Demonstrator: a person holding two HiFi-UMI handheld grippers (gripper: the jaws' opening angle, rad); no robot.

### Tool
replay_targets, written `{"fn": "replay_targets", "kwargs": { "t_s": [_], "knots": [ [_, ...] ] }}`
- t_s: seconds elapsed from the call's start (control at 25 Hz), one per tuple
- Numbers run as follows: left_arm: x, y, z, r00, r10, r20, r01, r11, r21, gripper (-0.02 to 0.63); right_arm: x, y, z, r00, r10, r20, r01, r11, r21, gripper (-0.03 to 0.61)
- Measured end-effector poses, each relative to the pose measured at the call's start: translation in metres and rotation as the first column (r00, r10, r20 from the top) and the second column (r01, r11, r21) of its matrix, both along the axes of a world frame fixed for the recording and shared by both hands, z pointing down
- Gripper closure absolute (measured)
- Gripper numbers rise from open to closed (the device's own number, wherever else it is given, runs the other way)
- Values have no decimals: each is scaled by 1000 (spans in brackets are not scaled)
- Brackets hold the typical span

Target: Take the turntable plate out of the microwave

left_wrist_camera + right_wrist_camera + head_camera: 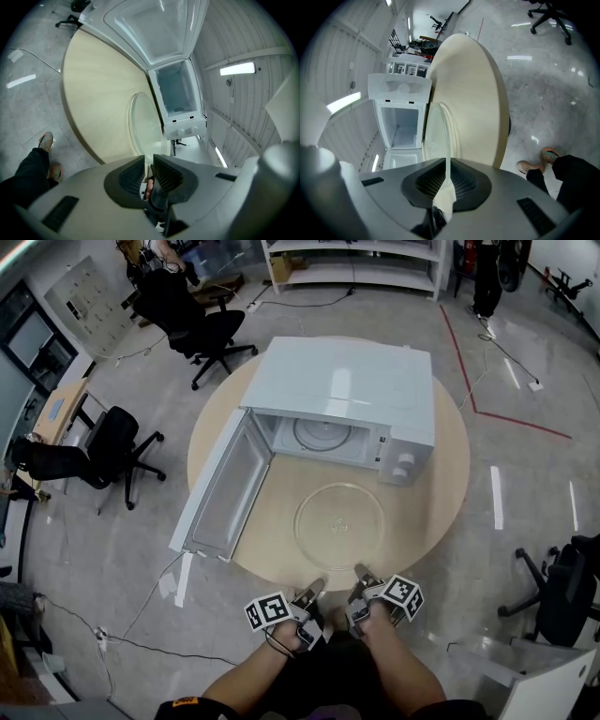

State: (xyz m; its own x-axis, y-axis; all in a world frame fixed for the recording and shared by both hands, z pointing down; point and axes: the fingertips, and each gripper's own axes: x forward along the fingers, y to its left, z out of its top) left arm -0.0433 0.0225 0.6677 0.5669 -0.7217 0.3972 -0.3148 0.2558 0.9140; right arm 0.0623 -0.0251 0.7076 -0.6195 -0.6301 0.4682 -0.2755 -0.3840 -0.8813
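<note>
The turntable plate (339, 524) is already out of the microwave (347, 381). It lies flat on the round surface (441, 493) in the centre of the head view, just in front of the oven's cavity and to the right of the swung-out door (220, 488). The right tool (446, 164) is clenched on the plate's near rim, and in its own view the thin glass edge runs straight in between the ribbed pads. The left tool (149, 165) is released, with its jaws a little apart and nothing between them, and the plate sits just ahead of it. The plate is clear glass, so it is probably stiff, fairly heavy for its thinness, slick and breakable. A one-sided pinch would likely let it tip or slip. The rim is the only place to hold it, preferably at two spread points, and it should be kept low and level.
</note>
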Motion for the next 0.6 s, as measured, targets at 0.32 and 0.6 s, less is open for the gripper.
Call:
{"fn": "replay_targets", "kwargs": {
  "t_s": [0.32, 0.6],
  "knots": [
    [-1, -4, -38, 999, -2, 44, -2, 996, 85, 529, 14, 7, -11, 939, -156, -308, 161, 987, -8, 538],
    [-11, -3, -93, 937, 4, 349, -100, 961, 256, 541, 7, 15, -96, 678, -204, -706, 544, 786, 295, 540]
  ]
}}
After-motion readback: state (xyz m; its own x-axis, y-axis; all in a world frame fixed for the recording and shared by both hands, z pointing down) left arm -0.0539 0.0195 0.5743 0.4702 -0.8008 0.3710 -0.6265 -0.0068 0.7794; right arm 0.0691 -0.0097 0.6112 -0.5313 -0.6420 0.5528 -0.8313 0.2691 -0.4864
